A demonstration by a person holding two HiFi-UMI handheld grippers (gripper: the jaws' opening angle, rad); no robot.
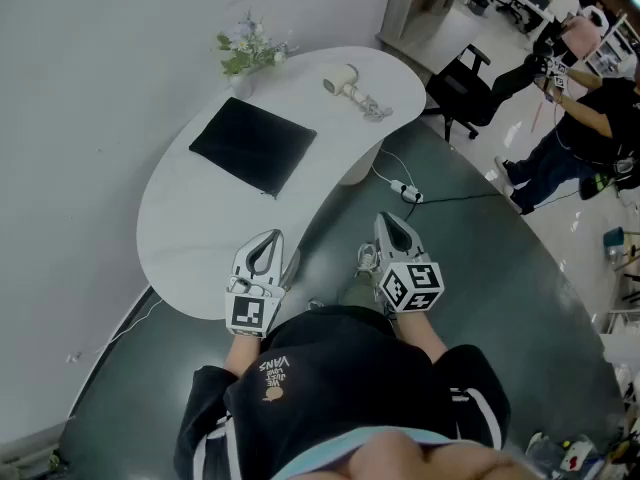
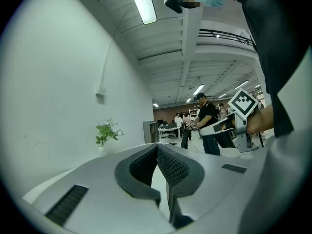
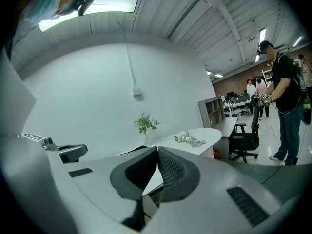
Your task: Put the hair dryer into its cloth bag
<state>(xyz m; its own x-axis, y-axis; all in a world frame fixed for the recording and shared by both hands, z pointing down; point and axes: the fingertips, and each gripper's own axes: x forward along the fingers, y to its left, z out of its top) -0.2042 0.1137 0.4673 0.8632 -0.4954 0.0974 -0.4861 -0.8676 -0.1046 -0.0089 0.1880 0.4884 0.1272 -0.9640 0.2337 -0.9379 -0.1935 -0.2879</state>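
I stand at the near end of a white table with a curved top [image 1: 200, 253], holding a two-jaw gripper in each hand. My left gripper [image 1: 269, 236] hangs at the table's near edge, its grey jaws pressed together with nothing between them. My right gripper [image 1: 389, 219] is just off the table's near right edge, above the dark floor. Its jaws are closed too, and empty. Both point toward the table's far end.

The small cream-white hair dryer [image 1: 346, 81] lies on its side at the table's far right end, with its grey cord [image 1: 374, 109] bunched just beside it. The flat, square black cloth bag [image 1: 253, 145] lies on the middle of the table toward the wall side, well apart from the dryer and from both grippers. A small green plant in a white pot [image 1: 247, 52] stands at the table's far edge by the wall, just beyond the bag. A black office chair [image 1: 462, 86] stands past the table's far right end.
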